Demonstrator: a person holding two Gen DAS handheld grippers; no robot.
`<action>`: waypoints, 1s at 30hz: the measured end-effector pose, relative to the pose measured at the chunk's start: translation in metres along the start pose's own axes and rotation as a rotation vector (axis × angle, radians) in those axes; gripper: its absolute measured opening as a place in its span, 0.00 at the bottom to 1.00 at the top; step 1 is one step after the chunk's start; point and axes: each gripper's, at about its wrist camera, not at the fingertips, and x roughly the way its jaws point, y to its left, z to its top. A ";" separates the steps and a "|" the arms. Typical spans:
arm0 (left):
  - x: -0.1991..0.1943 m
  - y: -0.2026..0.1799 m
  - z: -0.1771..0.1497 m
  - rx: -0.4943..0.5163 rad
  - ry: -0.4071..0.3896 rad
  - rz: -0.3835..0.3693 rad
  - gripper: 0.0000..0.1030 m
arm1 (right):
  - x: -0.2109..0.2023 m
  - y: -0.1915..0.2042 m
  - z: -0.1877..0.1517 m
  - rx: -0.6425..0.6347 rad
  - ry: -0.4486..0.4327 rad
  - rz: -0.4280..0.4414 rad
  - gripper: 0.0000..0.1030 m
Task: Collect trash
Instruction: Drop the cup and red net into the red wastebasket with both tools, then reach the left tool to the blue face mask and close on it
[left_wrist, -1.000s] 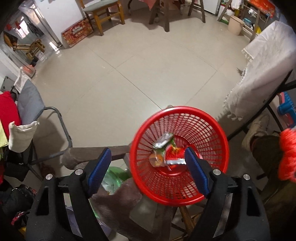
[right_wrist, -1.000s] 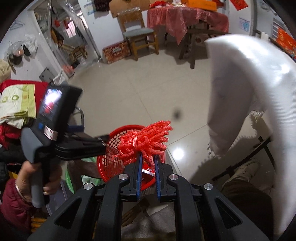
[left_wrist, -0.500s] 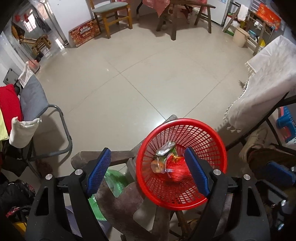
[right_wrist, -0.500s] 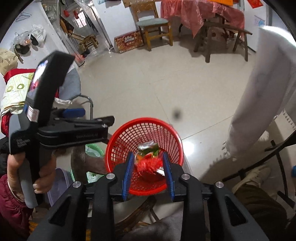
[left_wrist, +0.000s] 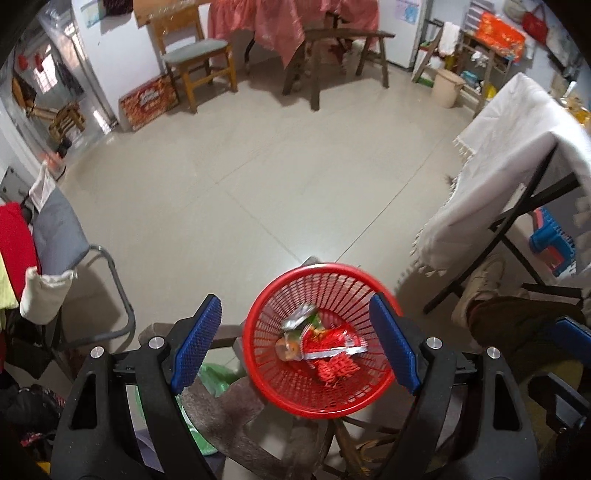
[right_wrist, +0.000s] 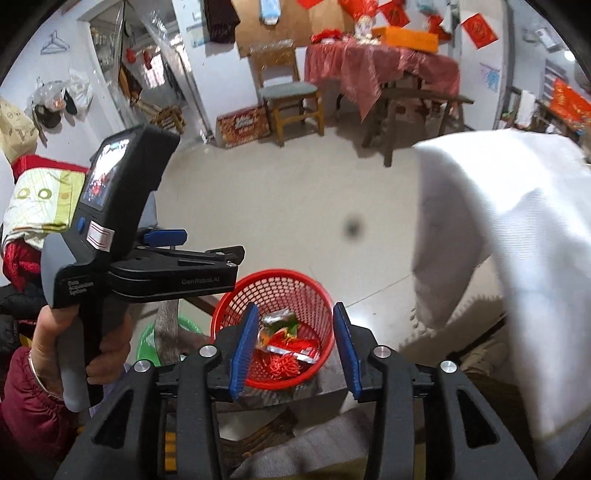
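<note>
Two pairs of tongs, both spread wide and holding nothing: left tongs (left_wrist: 294, 298) and right tongs (right_wrist: 295, 306), each hanging just above a red basket (left_wrist: 343, 291), blue ribbed pads framing its rim on either side.

Trash already inside the basket: a red fringed tassel piece (left_wrist: 336, 369), soft and stringy, lying at the bottom against a crinkled red wrapper (left_wrist: 325, 338) and a silvery foil wrapper (left_wrist: 299, 317).

Likely step: drawing clear of the basket to fetch more rubbish. Best done by lifting straight up with the pads wide, so neither one clips the rim. Probably a light basket, thin open plastic mesh, easy to tip off its perch; no sideways sweep until well above it.

Beneath the basket, a worn grey-brown wooden bench (left_wrist: 229, 410), rough and uneven. Just beside it, lower down, a shiny green plastic bag (left_wrist: 214, 376).

To the right, a white fringed cloth (left_wrist: 498, 166) draped over a black folding frame.

Farther out, pale glossy floor tiles (left_wrist: 258, 166). At the far wall, a wooden chair (left_wrist: 199, 55) with a grey seat, near a table under a red cloth (left_wrist: 280, 18).
</note>
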 end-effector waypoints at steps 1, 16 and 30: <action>-0.004 -0.003 0.001 0.006 -0.010 -0.006 0.78 | -0.011 -0.002 -0.002 0.005 -0.022 -0.013 0.43; -0.114 -0.092 -0.013 0.218 -0.236 -0.161 0.84 | -0.164 -0.035 -0.046 0.080 -0.322 -0.238 0.56; -0.200 -0.223 -0.042 0.505 -0.356 -0.342 0.91 | -0.305 -0.138 -0.130 0.310 -0.566 -0.553 0.79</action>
